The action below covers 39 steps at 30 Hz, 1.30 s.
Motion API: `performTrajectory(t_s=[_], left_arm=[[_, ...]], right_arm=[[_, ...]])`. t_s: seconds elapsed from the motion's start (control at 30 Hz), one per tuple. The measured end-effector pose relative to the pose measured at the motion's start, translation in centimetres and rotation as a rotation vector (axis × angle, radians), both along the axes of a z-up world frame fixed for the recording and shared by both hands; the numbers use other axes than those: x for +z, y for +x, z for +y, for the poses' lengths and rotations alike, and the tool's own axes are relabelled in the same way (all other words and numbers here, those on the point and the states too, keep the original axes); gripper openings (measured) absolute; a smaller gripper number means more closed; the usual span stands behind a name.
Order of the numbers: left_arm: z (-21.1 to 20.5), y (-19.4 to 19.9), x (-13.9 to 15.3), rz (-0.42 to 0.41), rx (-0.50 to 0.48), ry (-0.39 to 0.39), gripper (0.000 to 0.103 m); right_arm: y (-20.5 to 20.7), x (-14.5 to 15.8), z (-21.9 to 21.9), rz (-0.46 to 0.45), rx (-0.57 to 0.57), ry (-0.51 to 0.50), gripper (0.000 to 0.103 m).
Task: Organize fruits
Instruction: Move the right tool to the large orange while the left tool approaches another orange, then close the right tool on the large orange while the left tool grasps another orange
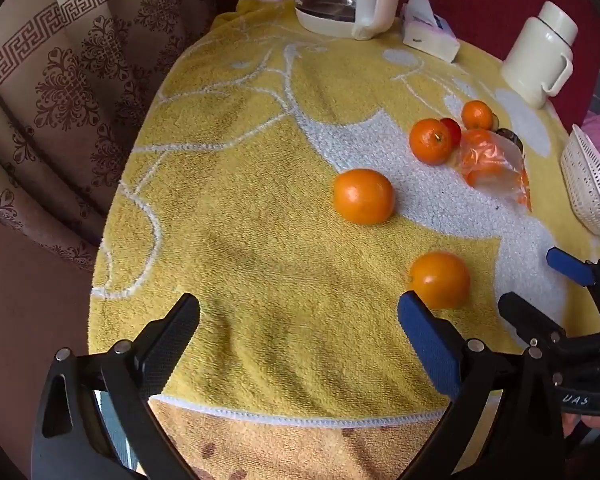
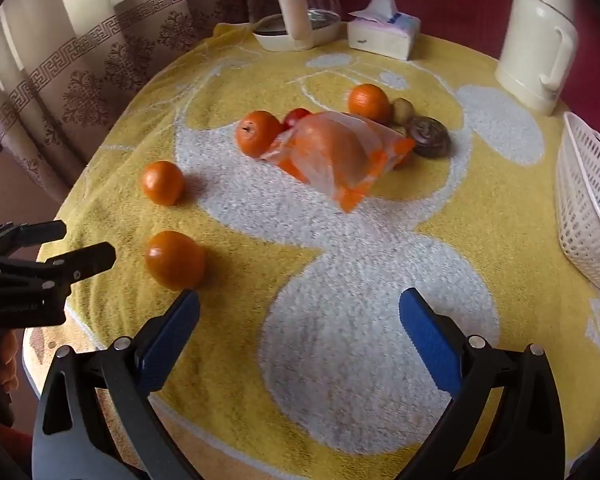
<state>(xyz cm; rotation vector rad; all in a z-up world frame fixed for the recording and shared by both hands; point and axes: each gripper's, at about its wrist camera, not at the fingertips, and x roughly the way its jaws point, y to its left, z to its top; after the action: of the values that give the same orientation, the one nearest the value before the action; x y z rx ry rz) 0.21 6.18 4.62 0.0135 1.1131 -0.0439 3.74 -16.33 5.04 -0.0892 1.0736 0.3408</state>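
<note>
Yellow and white towelling (image 2: 340,240) covered a round table. Four loose oranges lay on it: the nearest orange (image 2: 175,260) sat just beyond the left gripper (image 1: 300,320), a second orange (image 2: 162,182) further back, and two more beside a clear plastic bag (image 2: 336,156) holding fruit. A white basket (image 2: 588,208) stood at the right edge. The left gripper and right gripper (image 2: 300,316) both hovered with jaws spread wide, holding nothing.

A round table (image 2: 40,354) carried a yellow-and-white terry towel (image 2: 360,280); four loose oranges (image 2: 175,260) lay from seven to twelve o'clock.
</note>
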Motion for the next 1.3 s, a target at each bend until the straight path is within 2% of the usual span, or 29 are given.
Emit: performTrajectory(t_s=[0.07,0.13,0.23,0.3,0.5,0.67,0.8,1.3], left_arm=[[1.1,0.3,0.6,-0.008,0.021,0.005,0.098],[2.3,0.5,1.0,-0.012,0.039,0.0,0.098],[3.6,0.5,1.4,-0.011,0.061,0.002,0.098],[4.2,0.7,1.4,-0.006,0.069,0.0,0.098],[4.7,1.2,0.9,0.016,0.061,0.006,0.098],[4.8,1.9,0.9,0.019,0.049,0.003,0.098],[4.6,2.6,0.8,0.02,0.04,-0.002,0.098],[-1.0,5.5,-0.3,0.041,-0.052,-0.063,0.097]], right_arm=[[-0.6,0.5,2.0,-0.057,0.047,0.023,0.093],[-0.5,0.6,3.3,-0.03,0.084,0.055,0.084],[-0.4,0.2,5.0,0.018,0.123,0.071,0.079],[-0.5,0.2,5.9,0.032,0.13,0.083,0.077],[0.5,-1.1,7.3,0.098,0.128,0.059,0.061],[0.8,-1.4,7.7,0.091,0.116,0.04,0.058],[1.0,-1.2,7.5,0.088,0.102,0.036,0.043],[0.0,0.9,2.9,0.093,0.01,0.048,0.043]])
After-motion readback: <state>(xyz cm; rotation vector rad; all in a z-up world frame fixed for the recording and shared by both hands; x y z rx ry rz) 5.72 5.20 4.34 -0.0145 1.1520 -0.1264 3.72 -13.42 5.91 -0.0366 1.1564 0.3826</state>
